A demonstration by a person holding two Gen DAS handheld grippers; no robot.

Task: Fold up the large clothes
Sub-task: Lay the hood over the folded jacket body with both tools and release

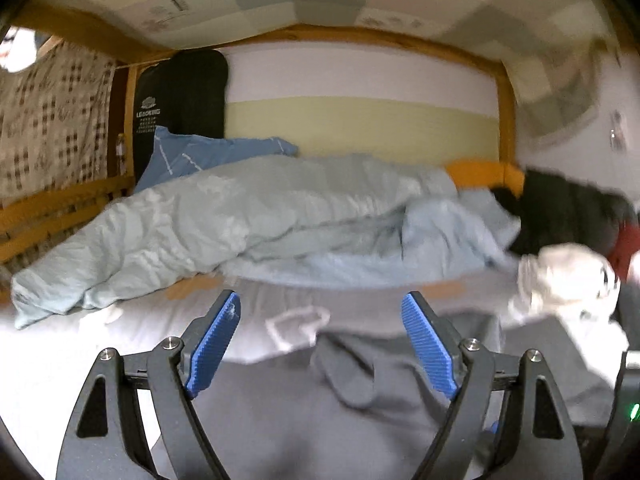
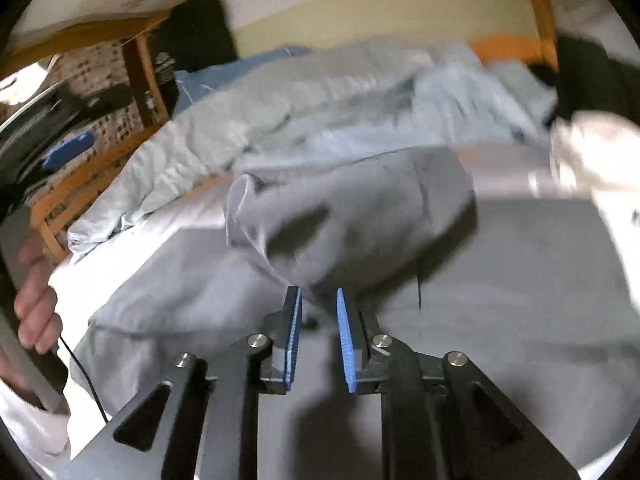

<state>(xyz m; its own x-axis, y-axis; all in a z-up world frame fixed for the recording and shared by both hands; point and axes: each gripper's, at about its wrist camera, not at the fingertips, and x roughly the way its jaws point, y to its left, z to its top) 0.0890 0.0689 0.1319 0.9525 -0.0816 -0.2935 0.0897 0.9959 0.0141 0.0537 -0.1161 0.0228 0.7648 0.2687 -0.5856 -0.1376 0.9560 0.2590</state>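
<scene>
A large grey garment (image 1: 320,400) lies spread on the bed under both grippers. My left gripper (image 1: 322,312) is wide open above it, blue pads apart, holding nothing. In the right wrist view the same grey garment (image 2: 500,280) has a bunched, lifted fold (image 2: 352,216) just ahead of my right gripper (image 2: 318,296). The right jaws stand narrowly apart with a gap between the blue pads; the fold sits just beyond the tips. The picture is blurred with motion.
A light blue duvet (image 1: 224,220) lies heaped across the back of the bed, with a blue pillow (image 1: 188,156) behind it. White and black clothes (image 1: 568,276) pile at the right. A wooden bed frame (image 1: 60,208) borders the left. A hand (image 2: 36,304) shows at the left.
</scene>
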